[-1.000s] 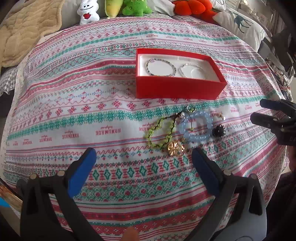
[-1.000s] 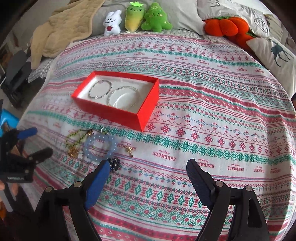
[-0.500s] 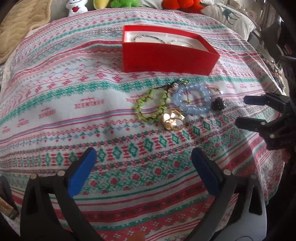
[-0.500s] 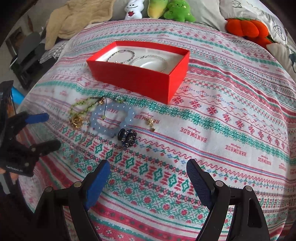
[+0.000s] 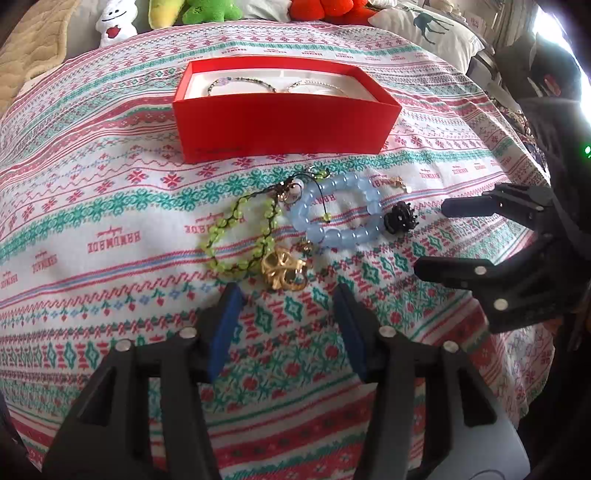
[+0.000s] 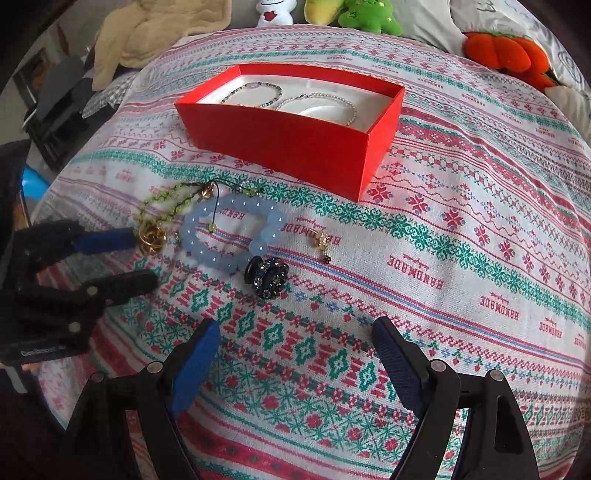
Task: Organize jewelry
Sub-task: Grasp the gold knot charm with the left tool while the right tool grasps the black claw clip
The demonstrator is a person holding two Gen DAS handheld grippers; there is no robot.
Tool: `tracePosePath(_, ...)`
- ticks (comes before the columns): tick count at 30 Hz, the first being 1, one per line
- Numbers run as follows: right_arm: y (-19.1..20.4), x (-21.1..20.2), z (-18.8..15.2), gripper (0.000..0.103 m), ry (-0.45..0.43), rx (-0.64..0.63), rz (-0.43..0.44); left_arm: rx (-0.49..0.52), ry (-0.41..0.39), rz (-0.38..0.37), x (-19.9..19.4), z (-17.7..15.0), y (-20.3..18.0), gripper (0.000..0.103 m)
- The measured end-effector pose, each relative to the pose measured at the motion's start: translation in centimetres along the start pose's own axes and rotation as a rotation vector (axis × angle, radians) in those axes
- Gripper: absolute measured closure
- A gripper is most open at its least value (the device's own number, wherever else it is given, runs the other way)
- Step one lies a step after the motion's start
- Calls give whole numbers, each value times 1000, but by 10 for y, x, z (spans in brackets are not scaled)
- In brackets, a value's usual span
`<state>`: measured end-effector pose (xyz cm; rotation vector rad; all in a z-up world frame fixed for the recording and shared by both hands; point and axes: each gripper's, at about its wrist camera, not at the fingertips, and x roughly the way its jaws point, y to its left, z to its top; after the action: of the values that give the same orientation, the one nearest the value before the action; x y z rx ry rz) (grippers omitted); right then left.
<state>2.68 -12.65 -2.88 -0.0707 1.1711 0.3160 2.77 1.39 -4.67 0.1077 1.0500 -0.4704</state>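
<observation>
A red box (image 5: pixel 284 122) (image 6: pixel 295 144) holds two thin bracelets on white lining. In front of it on the patterned bedspread lie a green bead bracelet (image 5: pixel 240 236), a gold flower clip (image 5: pixel 284 273) (image 6: pixel 149 238), a pale blue bead bracelet (image 5: pixel 340 214) (image 6: pixel 232 232), a small black clip (image 5: pixel 400 219) (image 6: pixel 267 277) and a small gold earring (image 6: pixel 323 242). My left gripper (image 5: pixel 288 295) is open, narrowed, just short of the gold clip. My right gripper (image 6: pixel 295 332) is open and empty, just short of the black clip; it also shows in the left wrist view (image 5: pixel 432 236).
Plush toys (image 6: pixel 369 16) and an orange pumpkin cushion (image 6: pixel 506 51) line the far edge of the bed. A beige blanket (image 6: pixel 155 33) lies at the far left. Dark furniture (image 6: pixel 55 107) stands off the bed's left side.
Both grippers have moved closer to the jewelry. The left gripper's fingers have narrowed and now sit right by the gold clip. The right gripper has neared the black clip.
</observation>
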Motion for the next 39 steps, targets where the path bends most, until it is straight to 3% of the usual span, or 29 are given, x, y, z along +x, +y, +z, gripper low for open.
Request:
tracePosePath(7, -1, -3, 5, 24, -15, 18, 42, -8, 1, 25, 9, 13, -4, 72)
tracePosePath(15, 7, 1, 11, 46, -25, -6, 50, -14, 27, 36, 13, 21, -15, 72)
tracePosePath(28, 22, 13, 26, 80, -16, -36, 56, -101, 63, 24, -5, 13, 1, 72)
tracePosePath(39, 21, 12, 32, 82, -1, -17, 78, -134, 88, 16, -14, 11, 6, 72)
